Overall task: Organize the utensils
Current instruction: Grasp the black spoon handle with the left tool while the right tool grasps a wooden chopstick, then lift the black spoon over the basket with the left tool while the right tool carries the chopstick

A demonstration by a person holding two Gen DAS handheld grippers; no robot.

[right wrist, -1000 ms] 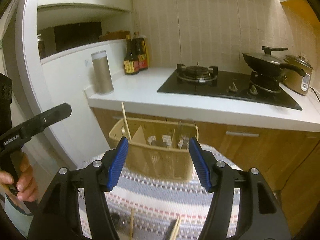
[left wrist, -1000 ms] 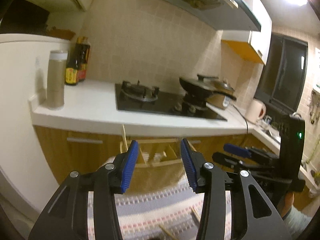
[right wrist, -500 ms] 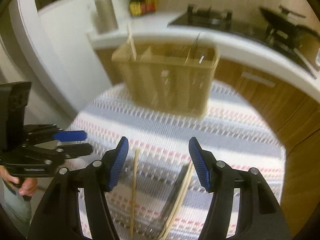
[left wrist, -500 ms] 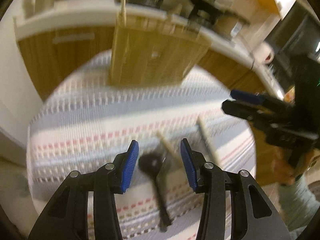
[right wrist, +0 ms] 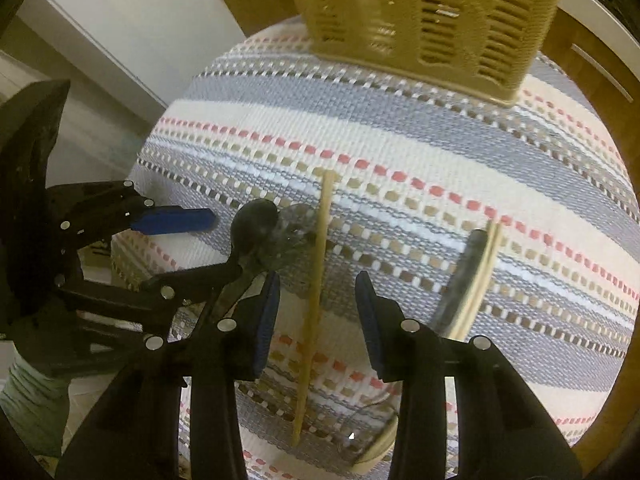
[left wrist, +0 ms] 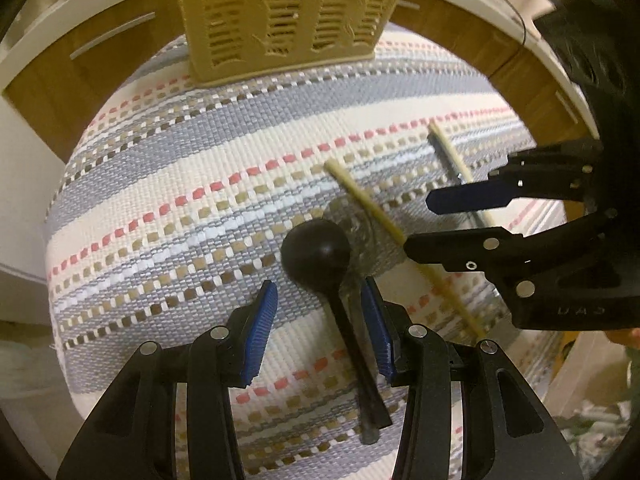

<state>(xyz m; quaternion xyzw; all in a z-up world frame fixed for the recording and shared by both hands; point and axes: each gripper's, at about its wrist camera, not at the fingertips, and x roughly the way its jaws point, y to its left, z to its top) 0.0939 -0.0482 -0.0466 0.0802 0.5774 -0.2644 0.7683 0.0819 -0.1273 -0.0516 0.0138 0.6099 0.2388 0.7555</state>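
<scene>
Now, left tool (left wrist: 316, 320): pointed steeply down over the striped mat, jaws partly spread and holding nothing; its blue pads stand either side of a spoon handle without pressing on it.
Black spoon (left wrist: 316, 256): bowl just beyond the left tool's tips, handle running back toward the camera and passing close to the right-hand pad; long axis roughly along the tool's pointing line, slightly slanted.
Clear spoon (left wrist: 360, 236): seems to lie touching the black one on its right side, though it is see-through and hard to trace.
Right tool (right wrist: 316, 316): also aimed down, jaws have just been closing to a moderate gap, empty; a chopstick lies between the pads, not touched.
Chopstick (right wrist: 316, 280): long axis nearly along the right tool's line, tip pointing away toward the basket.
Second pair (right wrist: 476, 276): a dark-handled piece and another pale stick, just right of the right tool, outside its jaws.
Nearer hand: left for the spoons, right for the chopstick.
Basket (right wrist: 424, 24): at the far edge of the striped mat (left wrist: 168, 184), well apart from both tools.
Worktop: not plainly visible under the mat.
</scene>
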